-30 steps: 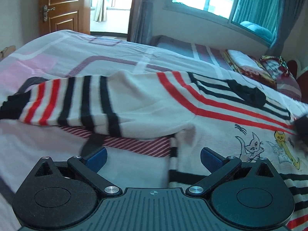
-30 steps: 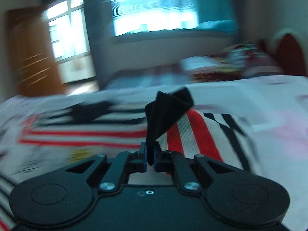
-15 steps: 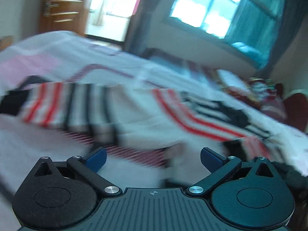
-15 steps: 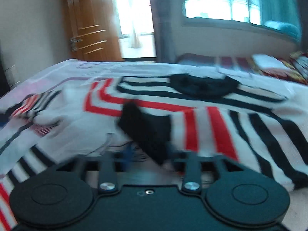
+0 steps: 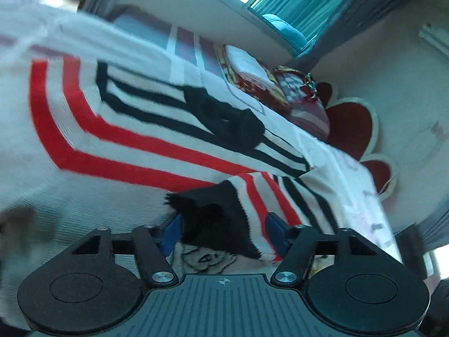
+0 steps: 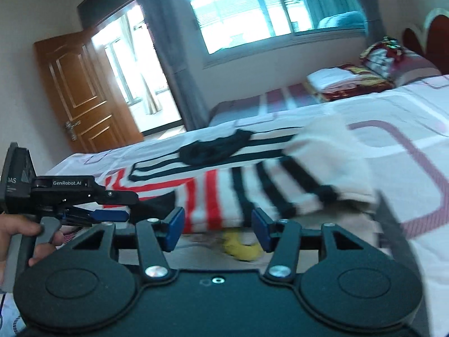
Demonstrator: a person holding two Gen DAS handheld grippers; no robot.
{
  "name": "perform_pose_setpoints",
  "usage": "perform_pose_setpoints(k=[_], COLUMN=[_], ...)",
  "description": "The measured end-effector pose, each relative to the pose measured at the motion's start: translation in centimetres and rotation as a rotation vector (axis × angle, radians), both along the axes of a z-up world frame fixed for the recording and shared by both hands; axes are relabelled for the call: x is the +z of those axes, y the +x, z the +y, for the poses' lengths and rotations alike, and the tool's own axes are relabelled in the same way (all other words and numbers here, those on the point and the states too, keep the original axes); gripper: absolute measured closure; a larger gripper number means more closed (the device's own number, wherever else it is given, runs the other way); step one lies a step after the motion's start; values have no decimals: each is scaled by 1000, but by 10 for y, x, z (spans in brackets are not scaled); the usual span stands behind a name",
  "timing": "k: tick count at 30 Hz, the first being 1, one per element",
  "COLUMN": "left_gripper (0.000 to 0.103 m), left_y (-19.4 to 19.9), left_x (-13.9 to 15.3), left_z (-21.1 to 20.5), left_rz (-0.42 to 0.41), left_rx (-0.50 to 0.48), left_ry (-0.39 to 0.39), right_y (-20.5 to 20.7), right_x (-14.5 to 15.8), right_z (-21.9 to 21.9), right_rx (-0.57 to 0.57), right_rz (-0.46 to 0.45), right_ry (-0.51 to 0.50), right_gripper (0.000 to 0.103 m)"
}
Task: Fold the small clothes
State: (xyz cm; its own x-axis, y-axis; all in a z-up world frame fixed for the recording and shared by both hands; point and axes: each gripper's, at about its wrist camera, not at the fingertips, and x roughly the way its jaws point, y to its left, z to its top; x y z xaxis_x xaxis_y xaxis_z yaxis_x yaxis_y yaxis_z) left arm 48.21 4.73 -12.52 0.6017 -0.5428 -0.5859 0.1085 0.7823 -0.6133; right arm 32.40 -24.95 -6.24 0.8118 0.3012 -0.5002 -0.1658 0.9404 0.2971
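Sleeve handover on the bed.
Left claw (image 5: 223, 231) has been closing, its gaping jaws astride the black cuff (image 5: 213, 219); right claw (image 6: 217, 229) open, empty, jaws narrowing, farther right.

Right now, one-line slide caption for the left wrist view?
Left gripper half open around the striped sweater's black cuff on the bed.

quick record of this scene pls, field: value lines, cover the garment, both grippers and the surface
surface: bed sheet, white with pink line pattern
garment: striped sweater, white with red and black bands, spread on the bed sheet
sleeve: folded across the body, black cuff on top
left gripper: jaws half open, just been closing, black cuff between them, pad contact unclear
right gripper: jaws apart, just opened then eased in slightly, gripping nothing
hand: holds the left gripper's handle
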Motion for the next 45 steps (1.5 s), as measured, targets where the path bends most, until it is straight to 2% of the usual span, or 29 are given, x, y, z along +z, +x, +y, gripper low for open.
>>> perform_pose_setpoints(k=[1, 2, 3, 4, 5, 7, 8, 11, 13, 18, 22, 23, 24, 25, 27, 28, 29, 31, 32, 34, 36, 38, 40, 41, 42, 43, 44, 45], left_gripper=[65, 70, 83, 97, 97, 97, 97, 97, 97, 97, 97, 97, 97, 97, 97, 97, 97, 97, 97, 97, 94, 93, 88, 86, 81, 81, 80, 74], left_y=[3, 5, 8, 8, 8, -1, -5, 0, 1, -7, -12, -11, -11, -15, -21, -20, -17, -15, -13, -11, -5, -5, -15, -23, -29, -34, -36, -33], left_x=[-6, -13, -19, -22, -20, 6, 16, 5, -5, -3, -5, -6, -4, 1, 7, 4, -3, -4, -2, 0, 3, 6, 17, 25, 30, 38, 42, 45], left_z=[-1, -2, -5, -8, -12, -23, -26, -20, -18, -17, 1, 2, 1, 5, 4, 2, 1, 1, -2, -4, 0, 5, 9, 11, 12, 10, 4, -11], left_rz=[29, 58, 80, 82, 56, -77, -113, -47, -27, -54, -37, -35, -31, -35, -63, -45, -13, -3, 8, 32, 91, 116, 93, 56, 19, -43, -99, -125], left_rx=[-1, 4, 7, 20, 37, 38, 29, 33, 39, 48, 66, 68, 69, 69, 54, 55, 64, 83, 86, 85, 115, 134, 170, 199, 226, 244, 225, 177], left_ry=[-31, -53, -67, -37, 14, 114, 156, 220, 217, 215, 194, 196, 195, 191, 229, 272, 276, 269, 282, 303, 277, 265, 335, 403, 464, 484, 448, 429], right_y=[-1, -2, -2, -2, -2, 1, 2, 5, 11, 22, 34, 39, 43, 48, 50, 48, 49, 55, 55, 55, 55, 57, 54, 41, 26, 20, 17, 20], right_x=[-1, -2, -5, -7, -9, -15, -17, -24, -36, -65, -85, -87, -88, -86, -76, -66, -60, -68, -73, -69, -64, -61, -52, -44, -34, -24, -16, -11], right_z=[-4, -8, -12, -15, -19, -28, -33, -52, -72, -112, -135, -138, -138, -137, -134, -130, -124, -114, -114, -109, -102, -100, -99, -103, -107, -106, -105, -102], right_rx=[-18, -34, -48, -60, -70, -94, -106, -146, -186, -289, -349, -359, -369, -376, -358, -342, -332, -351, -352, -343, -339, -326, -300, -293, -281, -264, -244, -219], right_rz=[2, 4, 9, 15, 22, 46, 57, 81, 127, 167, 167, 175, 187, 200, 182, 158, 149, 218, 210, 199, 196, 203, 214, 196, 156, 118, 90, 71], right_ry=[4, 12, 21, 32, 46, 90, 110, 229, 390, 713, 911, 930, 922, 875, 780, 724, 652, 512, 520, 475, 431, 406, 359, 310, 257, 219, 192, 166], right_gripper=[51, 51, 51, 51, 51, 51, 51, 47, 46, 46, 56, 64, 73, 95, 95, 95, 95, 96, 97, 97, 97, 96, 86, 79, 78, 78, 79, 79])
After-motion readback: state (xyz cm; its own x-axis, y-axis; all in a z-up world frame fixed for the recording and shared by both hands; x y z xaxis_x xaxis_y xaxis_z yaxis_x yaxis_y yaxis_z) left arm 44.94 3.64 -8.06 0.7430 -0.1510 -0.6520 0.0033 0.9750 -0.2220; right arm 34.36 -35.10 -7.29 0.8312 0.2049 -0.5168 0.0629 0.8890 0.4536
